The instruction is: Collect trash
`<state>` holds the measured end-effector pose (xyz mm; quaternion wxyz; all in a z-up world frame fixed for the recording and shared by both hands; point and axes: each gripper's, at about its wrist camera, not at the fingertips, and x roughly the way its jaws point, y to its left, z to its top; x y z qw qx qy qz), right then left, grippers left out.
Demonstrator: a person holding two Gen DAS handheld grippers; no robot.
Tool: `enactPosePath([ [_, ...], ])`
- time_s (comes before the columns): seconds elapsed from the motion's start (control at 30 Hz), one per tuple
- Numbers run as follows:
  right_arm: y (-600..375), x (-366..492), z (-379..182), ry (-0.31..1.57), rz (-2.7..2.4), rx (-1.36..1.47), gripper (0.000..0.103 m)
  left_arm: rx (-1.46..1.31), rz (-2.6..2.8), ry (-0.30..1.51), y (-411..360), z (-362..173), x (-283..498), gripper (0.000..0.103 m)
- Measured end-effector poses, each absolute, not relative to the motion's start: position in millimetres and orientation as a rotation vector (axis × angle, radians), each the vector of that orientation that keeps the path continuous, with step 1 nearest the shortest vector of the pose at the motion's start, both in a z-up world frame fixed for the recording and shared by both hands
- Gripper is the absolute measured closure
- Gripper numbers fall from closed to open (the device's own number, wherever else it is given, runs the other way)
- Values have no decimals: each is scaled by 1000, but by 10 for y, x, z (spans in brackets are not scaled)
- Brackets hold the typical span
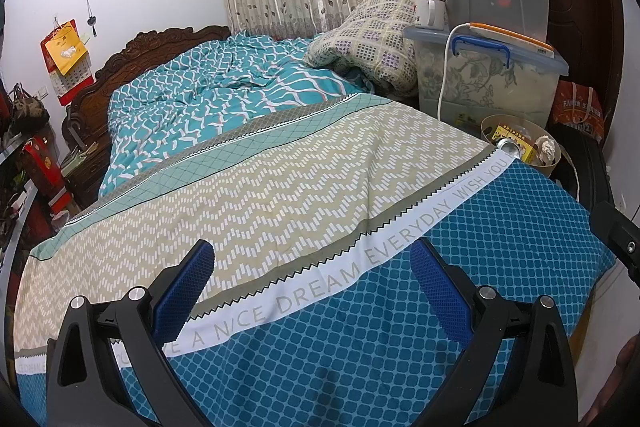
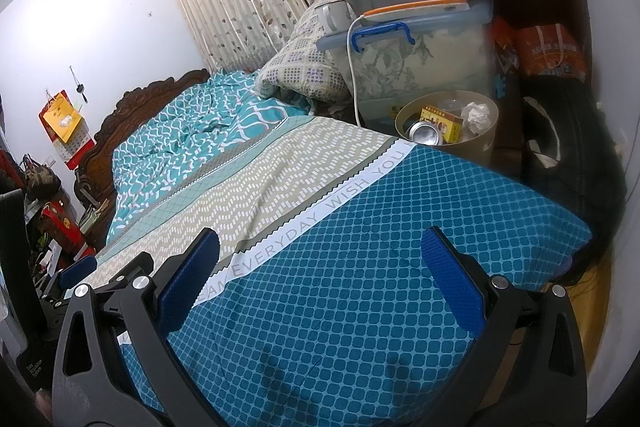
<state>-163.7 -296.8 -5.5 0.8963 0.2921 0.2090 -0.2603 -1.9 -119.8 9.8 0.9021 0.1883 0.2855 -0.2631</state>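
Note:
A tan round bin (image 2: 484,139) (image 1: 554,167) stands beside the bed's far right edge. Inside it lie a silver can (image 2: 425,133) (image 1: 509,148), a yellow carton (image 2: 442,123) (image 1: 516,141) and a crumpled white paper (image 2: 476,117) (image 1: 547,149). My left gripper (image 1: 312,259) is open over the patterned bedsheet (image 1: 280,187), nothing between its blue pads. My right gripper (image 2: 322,247) is open too, above the blue part of the sheet (image 2: 360,267), well short of the bin. The left gripper's body (image 2: 76,279) shows at the left edge of the right wrist view.
Clear storage boxes (image 1: 488,83) (image 2: 424,67) are stacked behind the bin, with a white mug (image 1: 429,11) and a cabled device on top. A folded quilt (image 1: 372,39), a teal duvet (image 1: 224,95) and a carved headboard (image 1: 132,59) lie further back. Black bags (image 2: 568,155) sit right of the bin.

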Motion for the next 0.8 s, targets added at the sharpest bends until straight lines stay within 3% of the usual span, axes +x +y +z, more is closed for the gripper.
enactPosePath([
  [0.8,-2966,-1624,-46,435,-539,606,3,388,-541,587,-1189,144,-2,8],
])
